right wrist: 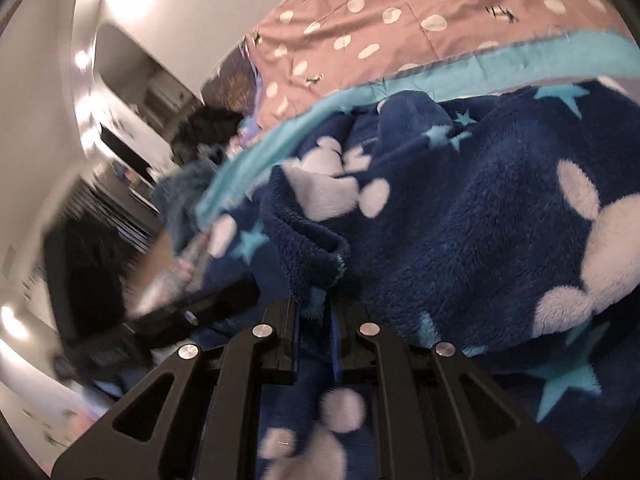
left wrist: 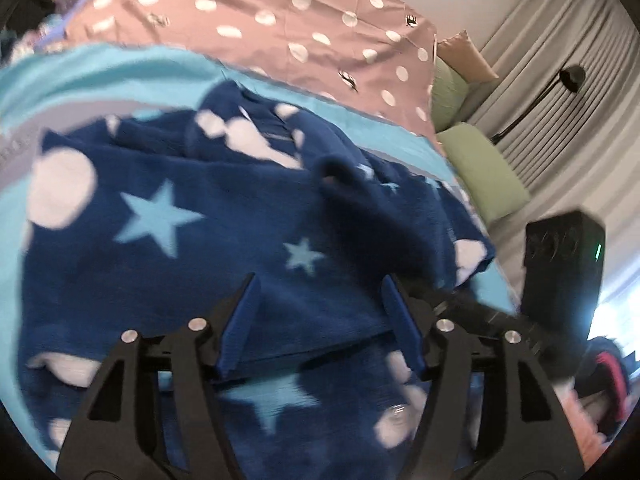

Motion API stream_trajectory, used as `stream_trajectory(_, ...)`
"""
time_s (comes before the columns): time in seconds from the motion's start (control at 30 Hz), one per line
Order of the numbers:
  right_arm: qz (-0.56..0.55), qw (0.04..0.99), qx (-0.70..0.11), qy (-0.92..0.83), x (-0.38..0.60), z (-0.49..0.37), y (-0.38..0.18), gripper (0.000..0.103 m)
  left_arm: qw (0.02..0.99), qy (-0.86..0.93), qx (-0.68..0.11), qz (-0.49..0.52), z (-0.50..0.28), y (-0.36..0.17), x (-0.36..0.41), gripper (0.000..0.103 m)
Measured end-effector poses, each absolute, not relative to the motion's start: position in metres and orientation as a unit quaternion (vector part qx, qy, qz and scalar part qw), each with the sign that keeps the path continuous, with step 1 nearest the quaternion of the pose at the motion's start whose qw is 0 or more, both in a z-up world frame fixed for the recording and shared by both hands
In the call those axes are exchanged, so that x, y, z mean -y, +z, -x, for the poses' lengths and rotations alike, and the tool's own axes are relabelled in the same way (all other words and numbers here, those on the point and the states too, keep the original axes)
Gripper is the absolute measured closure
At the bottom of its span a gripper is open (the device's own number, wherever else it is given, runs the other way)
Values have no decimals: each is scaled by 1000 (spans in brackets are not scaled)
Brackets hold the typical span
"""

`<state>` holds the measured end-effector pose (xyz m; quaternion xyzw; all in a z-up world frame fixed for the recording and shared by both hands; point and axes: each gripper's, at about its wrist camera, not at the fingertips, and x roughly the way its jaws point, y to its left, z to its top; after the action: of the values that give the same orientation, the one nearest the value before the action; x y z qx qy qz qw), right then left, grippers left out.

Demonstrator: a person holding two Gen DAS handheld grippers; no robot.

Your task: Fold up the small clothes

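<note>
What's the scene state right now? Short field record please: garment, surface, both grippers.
garment: navy fleece garment with light-blue stars and white blobs, rumpled, partly folded
surface: turquoise blanket over pink polka-dot bedsheet
left gripper: open, over the garment, nothing between its fingers
right gripper: shut on a bunched edge of the garment
background: green cushions, grey curtains
image quality: motion blur in both views

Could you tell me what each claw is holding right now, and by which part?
The right claw pinches the blue fleece garment at a folded edge. The left claw is open, holding nothing.
</note>
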<state>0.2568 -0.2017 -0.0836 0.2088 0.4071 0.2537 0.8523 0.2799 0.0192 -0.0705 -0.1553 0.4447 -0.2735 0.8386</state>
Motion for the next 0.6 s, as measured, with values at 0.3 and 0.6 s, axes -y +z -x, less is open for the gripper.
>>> stream_trajectory(0.3, -128, 880, -386, 248, 179, -243, -97, 78, 814, -290, -462, 198, -294, -76, 1, 22)
stream_trajectory(0.6, -86, 894, -358, 256, 172, -232, -91, 60, 809, -272, -480, 202, -316, -83, 7, 93)
